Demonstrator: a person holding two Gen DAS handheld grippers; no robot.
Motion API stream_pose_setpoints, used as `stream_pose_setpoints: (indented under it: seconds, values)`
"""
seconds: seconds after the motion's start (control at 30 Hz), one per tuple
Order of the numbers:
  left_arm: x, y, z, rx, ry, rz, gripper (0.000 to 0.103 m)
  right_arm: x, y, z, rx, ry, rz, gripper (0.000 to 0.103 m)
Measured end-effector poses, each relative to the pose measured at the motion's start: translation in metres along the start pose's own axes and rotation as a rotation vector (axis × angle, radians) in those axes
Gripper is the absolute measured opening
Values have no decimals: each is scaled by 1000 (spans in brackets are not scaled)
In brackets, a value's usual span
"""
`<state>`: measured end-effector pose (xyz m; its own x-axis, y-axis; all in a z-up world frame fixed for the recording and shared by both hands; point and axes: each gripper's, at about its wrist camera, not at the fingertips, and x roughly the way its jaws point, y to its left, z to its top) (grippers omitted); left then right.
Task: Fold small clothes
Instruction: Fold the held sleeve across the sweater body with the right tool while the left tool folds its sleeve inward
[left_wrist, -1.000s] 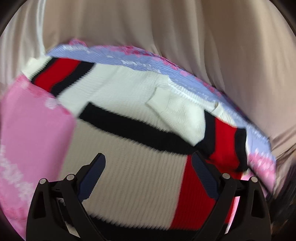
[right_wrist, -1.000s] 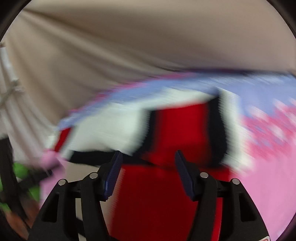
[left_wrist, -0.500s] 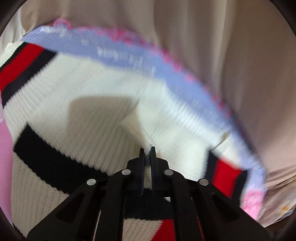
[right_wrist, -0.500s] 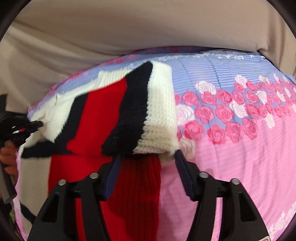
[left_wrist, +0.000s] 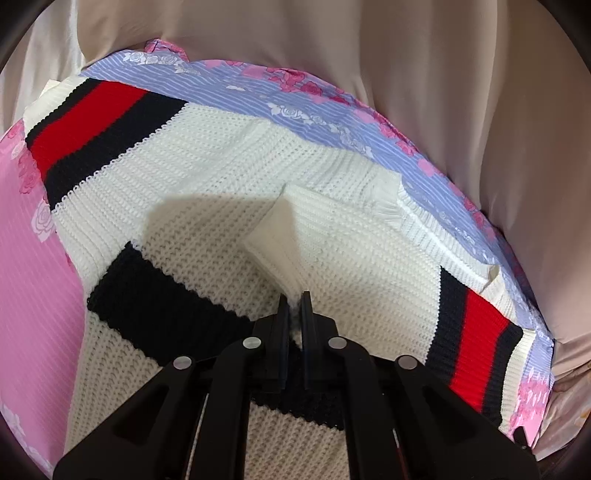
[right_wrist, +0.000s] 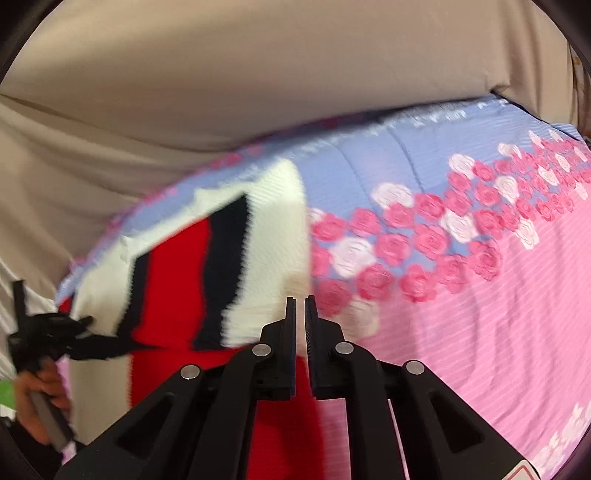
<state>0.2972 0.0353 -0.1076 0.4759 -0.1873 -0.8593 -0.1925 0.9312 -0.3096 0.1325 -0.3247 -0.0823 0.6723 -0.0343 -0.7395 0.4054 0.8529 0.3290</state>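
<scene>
Jaws clamped: left gripper (left_wrist: 294, 295), right gripper (right_wrist: 300, 301) pinch sweater (left_wrist: 229, 184); floral bedsheet (right_wrist: 480, 295), beige curtain (right_wrist: 258, 74).

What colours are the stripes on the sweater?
Red with black edges, on the white sweater; clearest in the left wrist view.

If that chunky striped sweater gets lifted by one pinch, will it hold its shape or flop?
Probably flop: the sweater already peaks into a soft tent where the left hand-held gripper pinches it. Its thick knit suggests some weight and good grip, unlikely to slip.
</scene>
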Motion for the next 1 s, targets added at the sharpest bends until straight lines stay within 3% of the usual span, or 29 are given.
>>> stream_pose_setpoints:
  seconds: [0.1,0.13,0.17,0.4,0.5,0.6,0.77,0.9,1.0]
  values:
    - [-1,2,0,18,2,16,5,15,22,-2,-81,38,1,6]
    - [-2,3,0,20,6,20,5,33,26,-4,-113,92,-32,0]
    - [-2,4,0,18,9,21,5,48,21,-7,-123,130,-53,0]
    - [0,4,-2,43,14,29,6,20,47,8,-147,51,-35,0]
    - [-2,6,-3,34,17,23,7,59,42,-7,-205,164,-136,0]
    - [-12,23,1,-31,25,-53,8,40,53,-2,-224,131,-140,0]
    - [-47,95,22,-179,-52,-61,12,-4,85,-23,-254,109,-64,8]
    - [-62,193,68,-321,-132,86,36,-21,103,-69,-295,172,-26,11]
    - [-61,267,109,-438,-167,177,36,-28,119,-102,-314,224,-17,18]
